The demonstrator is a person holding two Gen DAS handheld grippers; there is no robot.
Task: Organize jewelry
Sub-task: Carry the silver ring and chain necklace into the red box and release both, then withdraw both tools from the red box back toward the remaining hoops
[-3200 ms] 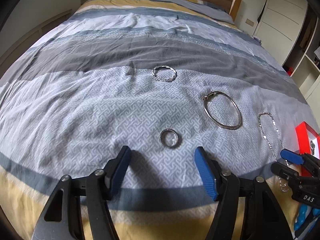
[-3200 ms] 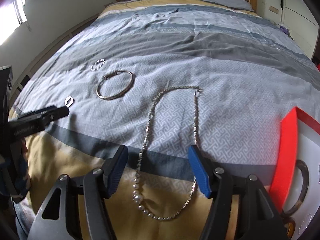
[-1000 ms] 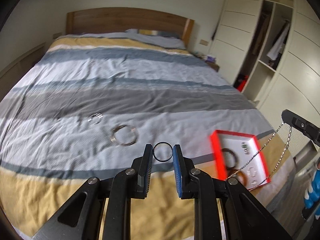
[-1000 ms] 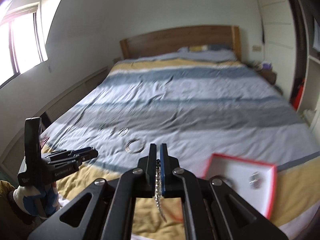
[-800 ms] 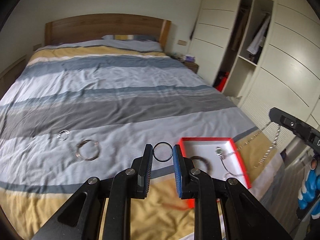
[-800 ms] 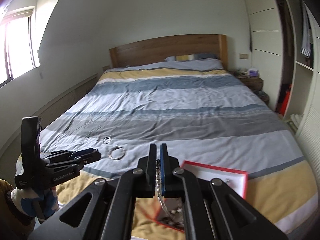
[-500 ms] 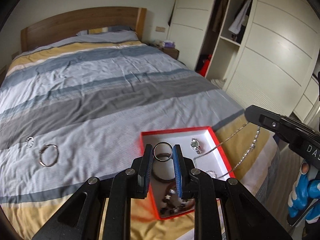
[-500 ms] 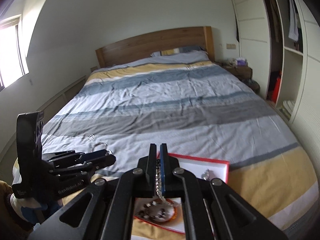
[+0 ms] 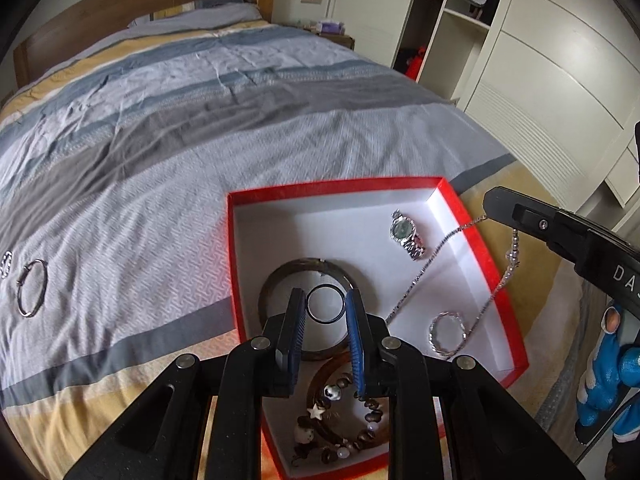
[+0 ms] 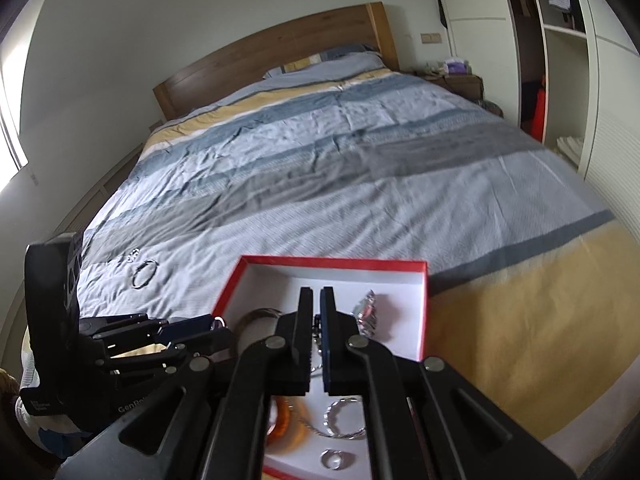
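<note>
Striped bedspread [image 9: 200, 152], foot end, bore the red box [image 9: 476, 240]. Left gripper [image 9: 325, 312] clamped a dark ring [image 9: 325, 305], box floor directly beneath. Right gripper [image 10: 316, 320] pinched shut on the chain necklace [image 9: 440, 248], draping leftward into the box. Legible: "DA", "GenRo".

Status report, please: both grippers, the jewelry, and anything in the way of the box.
Left gripper shut on ring, over red box. Right gripper shut on necklace, chain trailing into box. Nothing blocking; two bracelets remain on bed.

Soft daylight, fisheye warp, slight blur
</note>
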